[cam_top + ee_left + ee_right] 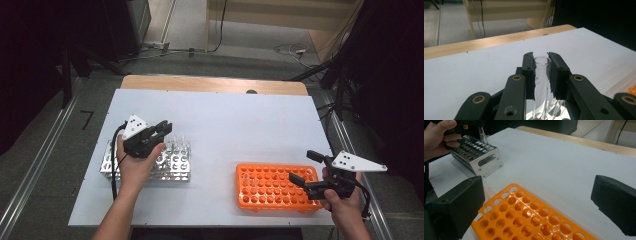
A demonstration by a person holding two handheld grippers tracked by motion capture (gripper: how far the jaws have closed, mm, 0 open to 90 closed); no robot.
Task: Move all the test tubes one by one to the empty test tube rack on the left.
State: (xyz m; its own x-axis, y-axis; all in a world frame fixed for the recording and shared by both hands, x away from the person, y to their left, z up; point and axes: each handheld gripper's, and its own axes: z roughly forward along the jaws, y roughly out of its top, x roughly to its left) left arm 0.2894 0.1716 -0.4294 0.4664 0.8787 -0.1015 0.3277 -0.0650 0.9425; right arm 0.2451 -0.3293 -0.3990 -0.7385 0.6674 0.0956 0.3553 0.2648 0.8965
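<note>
Jaws: my left gripper [541,75] clamps the upright test tube [541,82] | orange rack [277,187] lies rightward (right gripper [307,167] gapes, empty)

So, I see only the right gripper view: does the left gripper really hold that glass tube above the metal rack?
Observer: Yes. In the left gripper view the test tube stands upright between the pads of the left gripper, which press on both its sides.
Operator: And where is my right gripper over the table?
Observer: The high view shows the right gripper, jaws wide open, above the right end of the orange rack.
</note>
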